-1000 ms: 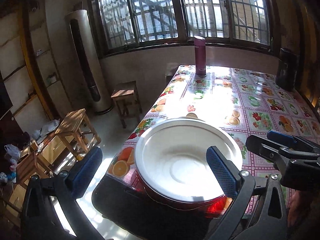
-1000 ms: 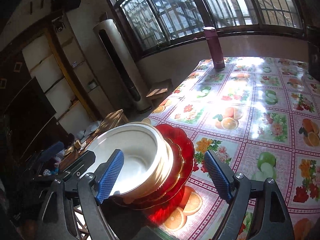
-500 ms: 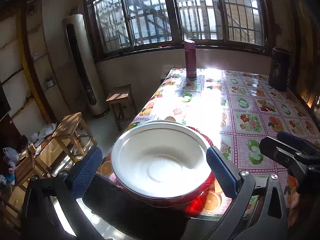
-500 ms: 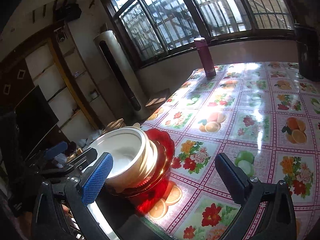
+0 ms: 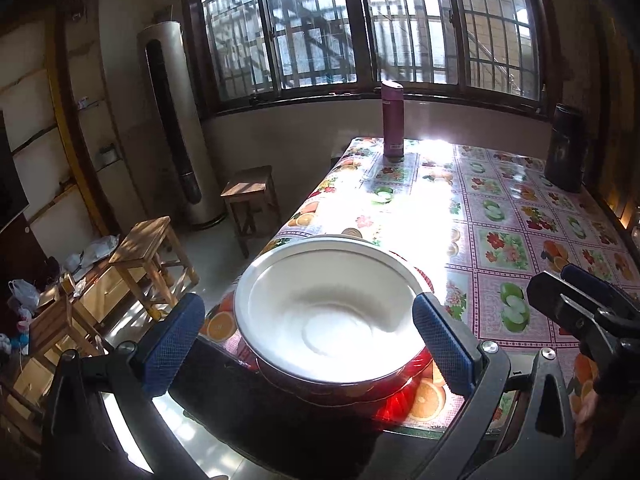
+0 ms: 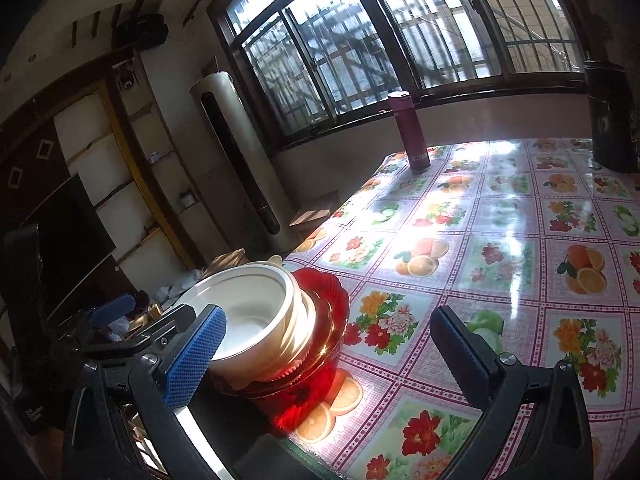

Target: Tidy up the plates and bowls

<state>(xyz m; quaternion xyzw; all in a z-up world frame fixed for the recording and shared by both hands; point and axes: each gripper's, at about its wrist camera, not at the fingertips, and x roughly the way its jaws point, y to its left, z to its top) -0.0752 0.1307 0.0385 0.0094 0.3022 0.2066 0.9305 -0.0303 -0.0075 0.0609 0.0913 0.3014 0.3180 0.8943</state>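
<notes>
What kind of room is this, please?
Most likely a lived-in home dining or living room: a table under a fruit-and-flower oilcloth holds stacked bowls on a red plate, wooden stools stand on the floor, and a tall standing air conditioner stands beside barred windows.

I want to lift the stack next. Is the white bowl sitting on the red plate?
Cannot tell. The right wrist view shows cream dishes between the white bowl and the red plate, hiding any contact.
</notes>
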